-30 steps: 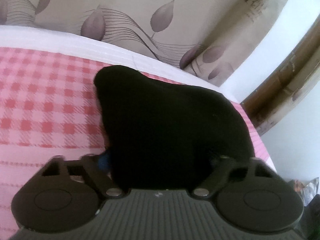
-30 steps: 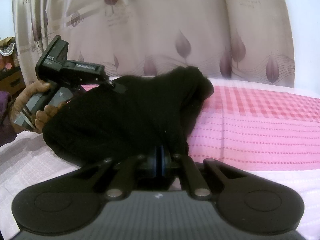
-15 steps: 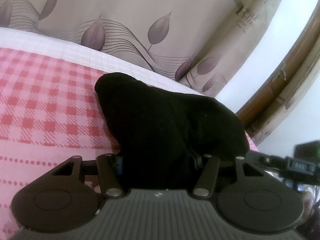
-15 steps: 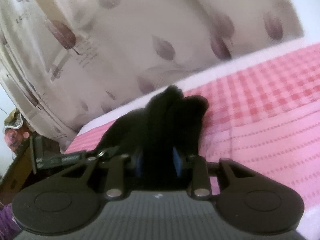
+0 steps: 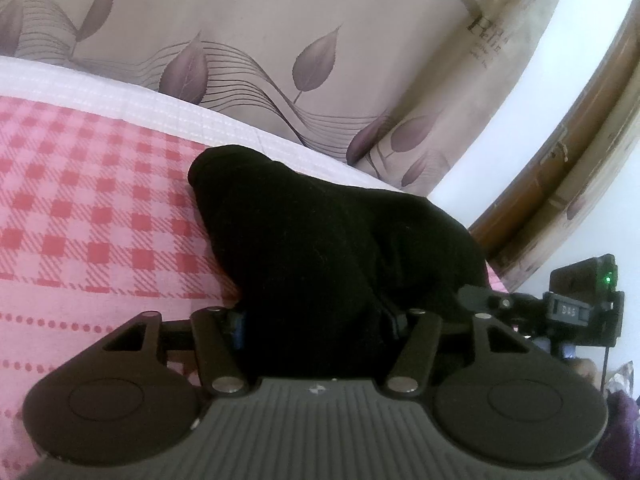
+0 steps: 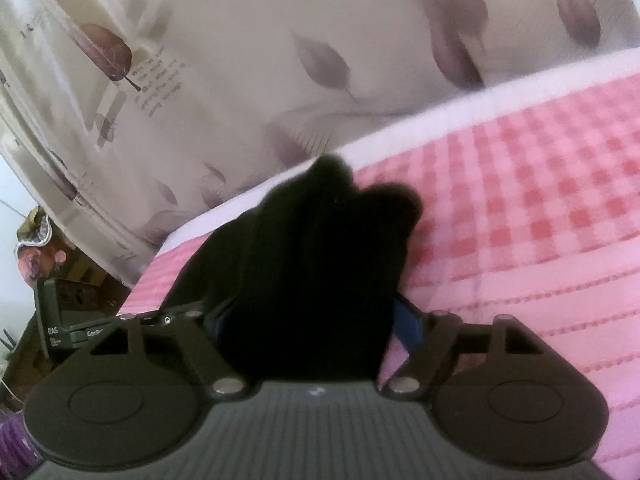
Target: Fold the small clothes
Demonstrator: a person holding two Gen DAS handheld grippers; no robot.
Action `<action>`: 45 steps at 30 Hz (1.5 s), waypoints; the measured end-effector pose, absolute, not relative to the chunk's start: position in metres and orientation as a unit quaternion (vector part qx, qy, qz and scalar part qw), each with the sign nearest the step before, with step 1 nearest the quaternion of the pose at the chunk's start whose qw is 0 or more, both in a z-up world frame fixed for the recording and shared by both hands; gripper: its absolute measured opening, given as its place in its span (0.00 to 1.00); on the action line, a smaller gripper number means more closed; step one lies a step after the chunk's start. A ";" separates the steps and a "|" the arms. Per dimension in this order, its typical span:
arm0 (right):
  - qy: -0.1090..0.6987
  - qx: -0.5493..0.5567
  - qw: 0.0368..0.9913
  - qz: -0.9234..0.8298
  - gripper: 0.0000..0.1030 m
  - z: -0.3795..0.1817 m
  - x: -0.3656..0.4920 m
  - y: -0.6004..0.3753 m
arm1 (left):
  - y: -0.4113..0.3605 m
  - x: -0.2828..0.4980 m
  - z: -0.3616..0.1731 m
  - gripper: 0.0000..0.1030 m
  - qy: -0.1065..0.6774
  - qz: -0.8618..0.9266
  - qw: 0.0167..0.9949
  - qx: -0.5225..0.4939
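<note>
The black garment sits bunched on the pink checked bed – folding looks only partly done – with the left gripper easing open around it and the right gripper opening, cloth between its jaws.

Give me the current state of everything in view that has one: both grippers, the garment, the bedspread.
Left gripper: jaws opening, black cloth filling the gap; grip unclear.
Right gripper: jaws opening, wide apart; blue pad showing clear of the cloth on one side.
Black garment: bunched in a heap on the bed, not flat.
Pink checked bedspread: spread smooth under the garment.
Leaf-print curtain: hanging closed behind the bed.
</note>
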State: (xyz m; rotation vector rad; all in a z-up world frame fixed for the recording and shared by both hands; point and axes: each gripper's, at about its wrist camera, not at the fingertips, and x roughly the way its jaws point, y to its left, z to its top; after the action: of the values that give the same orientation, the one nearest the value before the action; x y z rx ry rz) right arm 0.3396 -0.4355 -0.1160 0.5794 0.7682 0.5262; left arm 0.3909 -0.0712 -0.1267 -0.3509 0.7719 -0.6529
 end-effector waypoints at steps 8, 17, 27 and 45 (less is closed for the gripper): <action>0.373 0.304 0.815 0.322 0.83 -0.126 0.338 -0.425 | -0.071 0.391 -0.128 0.61 0.366 -0.312 0.861 -0.168; 0.364 0.312 0.823 0.304 0.59 -0.129 0.346 -0.418 | -0.075 0.391 -0.127 0.63 0.363 -0.313 0.865 -0.151; 0.318 0.139 0.902 0.255 0.50 -0.100 0.318 -0.377 | -0.106 0.370 -0.112 0.50 0.338 -0.244 0.907 -0.060; 0.285 0.164 0.921 0.210 0.44 -0.078 0.291 -0.364 | -0.125 0.352 -0.094 0.43 0.328 -0.208 0.922 0.006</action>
State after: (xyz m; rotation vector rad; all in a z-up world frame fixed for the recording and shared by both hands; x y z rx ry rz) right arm 0.2914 -0.3636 -0.0785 0.3368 0.5866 0.4321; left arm 0.3520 -0.1249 -0.0936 0.0122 0.6727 -0.4270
